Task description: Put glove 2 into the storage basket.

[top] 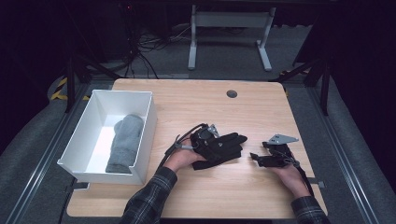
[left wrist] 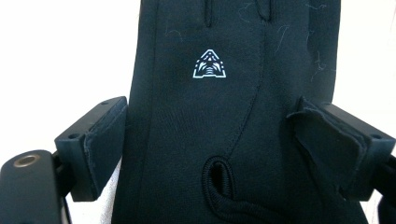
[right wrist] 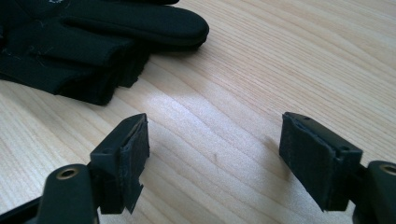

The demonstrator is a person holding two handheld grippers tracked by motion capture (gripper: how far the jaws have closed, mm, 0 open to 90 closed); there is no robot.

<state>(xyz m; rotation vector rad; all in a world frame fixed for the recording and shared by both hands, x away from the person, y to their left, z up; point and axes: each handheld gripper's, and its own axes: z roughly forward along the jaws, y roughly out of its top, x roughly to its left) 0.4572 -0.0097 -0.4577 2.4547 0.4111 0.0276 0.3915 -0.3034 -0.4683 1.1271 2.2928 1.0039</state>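
One grey sock (top: 124, 142) is lying in the white bin (top: 144, 128) while we are straddling the black glove (top: 223, 147) on the counter (top: 261, 112) with the left hand-held gripper (left wrist: 205, 149), its jaws apart, and the right hand-held gripper (right wrist: 212, 154) is waiting with its jaws spread and nothing between them.

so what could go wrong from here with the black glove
1. In the left gripper view the black glove lies between the left gripper jaws, which look open, so it could slip out if lifted now.
2. The right gripper is open over bare table, not on the glove, so it gives no support.
3. The white bin already holds a grey sock, so the glove may land on top of it.
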